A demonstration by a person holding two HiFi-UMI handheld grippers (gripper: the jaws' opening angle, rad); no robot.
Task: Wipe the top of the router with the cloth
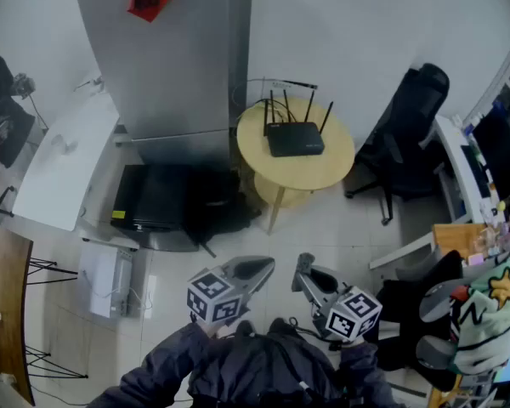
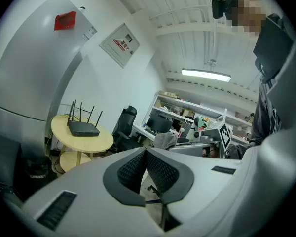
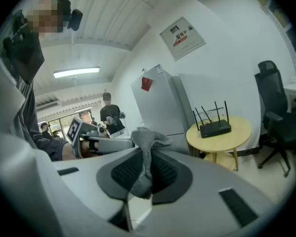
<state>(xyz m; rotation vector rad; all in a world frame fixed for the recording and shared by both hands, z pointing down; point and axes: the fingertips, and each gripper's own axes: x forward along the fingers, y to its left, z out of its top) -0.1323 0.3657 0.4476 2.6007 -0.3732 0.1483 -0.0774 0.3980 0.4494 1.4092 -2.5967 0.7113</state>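
- Far left, against the white wall: tall silver-grey refrigerator (image 1: pixel 174 58). No part in the job.
- Far right: black mesh-backed office chair (image 1: pixel 405 143), well apart from both tools and no obstacle.
- Between the two, far centre: round pale-yellow wooden table (image 1: pixel 327 170) on thin legs. Likely to rock under a hard downward press.
- On that tabletop, toward its far edge: flat black plastic router (image 1: pixel 294 138), top bare and not yet touched. Looks light, so apt to slide or swing round under a sideways stroke.
- Standing along its far edge: four thin black antennas (image 3: pixel 216 111). Easy to catch with a long pass, which could tip the whole box.
- Near, left of centre: grey left gripper (image 2: pixel 144 152), jaws together on nothing. No bracing of the router yet, hence the sliding risk.
- Near, right of centre, just beside it: grey right gripper (image 3: pixel 146 157), jaws clamped on fabric, aimed roughly at the table but well short of it.
- Pinched there: small bunched grey cloth (image 3: pixel 148 137), a tuft above the tips and a tail below. Could slip out under friction, and a steep approach could put hard jaw tips on the casing instead of fabric.
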